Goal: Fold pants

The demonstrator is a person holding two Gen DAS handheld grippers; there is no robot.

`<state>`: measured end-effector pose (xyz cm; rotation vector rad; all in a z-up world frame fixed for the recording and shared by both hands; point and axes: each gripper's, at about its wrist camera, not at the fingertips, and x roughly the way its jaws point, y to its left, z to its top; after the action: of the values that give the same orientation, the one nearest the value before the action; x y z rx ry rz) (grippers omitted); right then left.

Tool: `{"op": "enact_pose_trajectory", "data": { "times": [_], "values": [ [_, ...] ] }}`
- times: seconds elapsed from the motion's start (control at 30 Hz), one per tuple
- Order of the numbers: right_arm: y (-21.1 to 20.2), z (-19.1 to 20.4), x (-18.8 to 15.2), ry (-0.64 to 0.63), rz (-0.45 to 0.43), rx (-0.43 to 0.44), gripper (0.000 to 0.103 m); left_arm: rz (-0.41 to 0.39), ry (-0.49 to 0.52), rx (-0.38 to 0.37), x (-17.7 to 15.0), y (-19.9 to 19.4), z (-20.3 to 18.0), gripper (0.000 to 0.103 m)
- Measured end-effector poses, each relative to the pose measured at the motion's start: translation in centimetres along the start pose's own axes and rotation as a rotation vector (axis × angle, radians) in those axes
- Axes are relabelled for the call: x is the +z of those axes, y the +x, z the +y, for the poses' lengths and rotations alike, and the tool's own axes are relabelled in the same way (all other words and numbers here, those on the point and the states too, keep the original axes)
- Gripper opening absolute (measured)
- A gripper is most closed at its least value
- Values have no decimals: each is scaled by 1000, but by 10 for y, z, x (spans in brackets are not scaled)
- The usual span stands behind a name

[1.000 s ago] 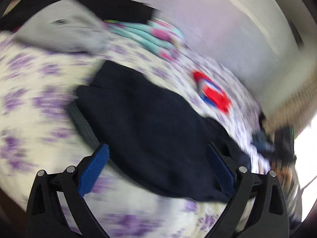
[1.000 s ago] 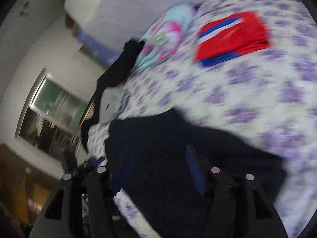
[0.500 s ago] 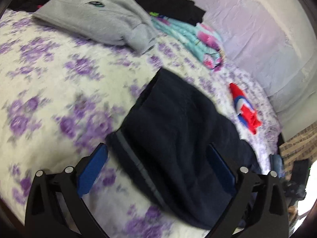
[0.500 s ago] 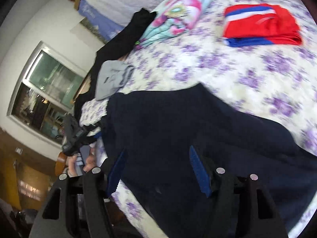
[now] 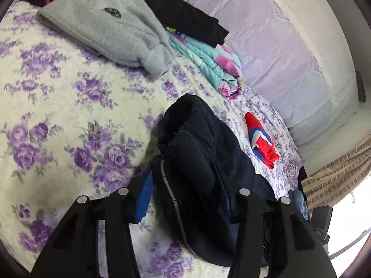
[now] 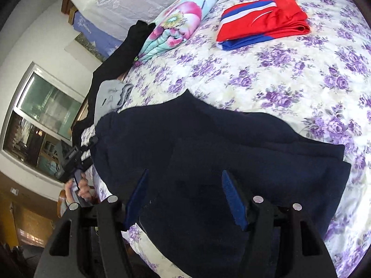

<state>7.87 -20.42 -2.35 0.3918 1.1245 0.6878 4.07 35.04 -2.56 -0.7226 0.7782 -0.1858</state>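
Left tool (image 5: 185, 192) jaws, just closing, clench the bunched pants (image 5: 199, 153) waistband; right tool (image 6: 185, 197) released above pants

Soft cloth throughout.
Pants (image 5: 197, 162) looked matt navy fleece; grey sweater (image 5: 104, 25), upper left, was fuzzy; bedspread (image 5: 58, 115) quilted.
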Motion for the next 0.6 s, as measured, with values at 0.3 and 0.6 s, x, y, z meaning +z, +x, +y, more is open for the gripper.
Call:
{"op": "enact_pose_trajectory", "data": {
  "times": [0.3,0.6],
  "values": [
    [51,-20,20,65,86,-8,66,-82,114,30,5,-32,-39,44],
    [24,1,22,65,62,123,67,-96,111,42,-1,-52,-31,38]
  ]
}}
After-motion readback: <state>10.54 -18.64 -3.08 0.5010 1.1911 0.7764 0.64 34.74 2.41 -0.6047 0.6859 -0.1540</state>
